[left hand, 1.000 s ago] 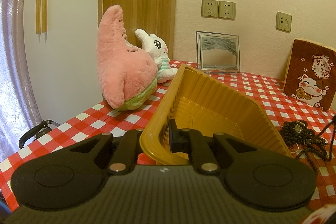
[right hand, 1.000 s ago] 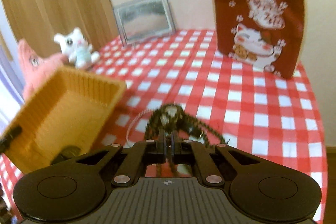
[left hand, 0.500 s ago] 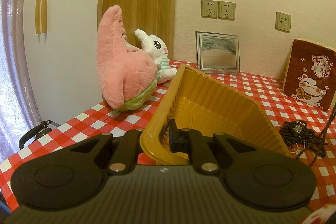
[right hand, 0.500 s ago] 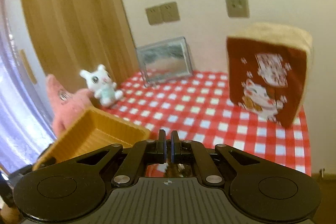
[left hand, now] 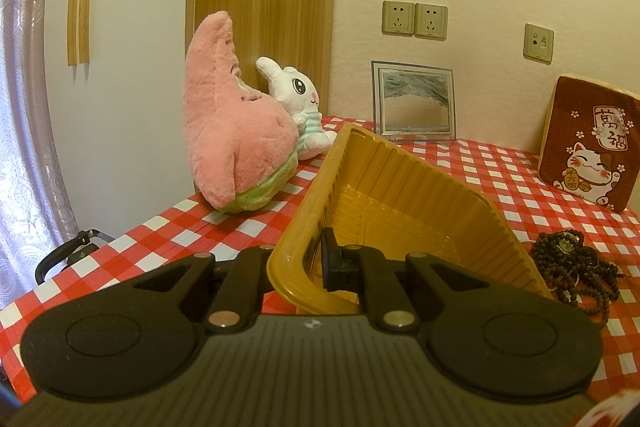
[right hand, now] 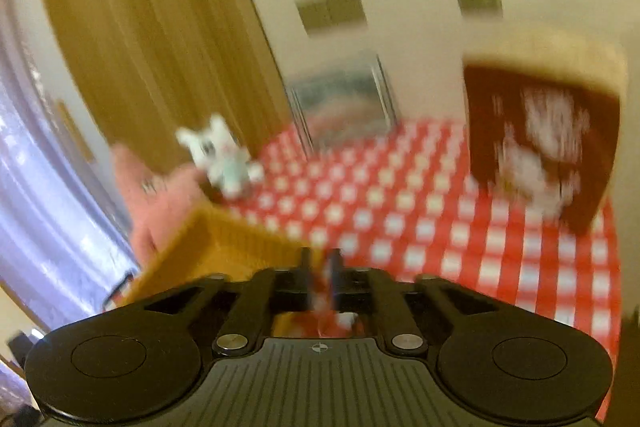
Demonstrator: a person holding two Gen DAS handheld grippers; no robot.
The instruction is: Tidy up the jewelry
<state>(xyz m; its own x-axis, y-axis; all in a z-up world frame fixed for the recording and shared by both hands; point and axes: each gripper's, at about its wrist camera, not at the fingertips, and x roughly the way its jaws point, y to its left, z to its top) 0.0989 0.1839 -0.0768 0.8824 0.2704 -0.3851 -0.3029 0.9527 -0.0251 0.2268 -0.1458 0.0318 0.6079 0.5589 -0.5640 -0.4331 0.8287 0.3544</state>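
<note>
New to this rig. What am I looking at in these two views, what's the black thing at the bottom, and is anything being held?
There is no robot here: a person holds a two-finger gripper in each hand, and a fisheye camera on each looks forward along its fingers. The black shape at the bottom of each picture is that gripper's own body.

Left-hand view: the left gripper is clamped on the near rim of a yellow tray, tilting it up off the red checked tablecloth. Dark bead necklaces lie to its right. Behind stand a pink plush, a white bunny, a picture frame and a cat cushion.

Right-hand view: blurred by motion. The right gripper has its fingers close together; whether it holds anything cannot be told.
</note>
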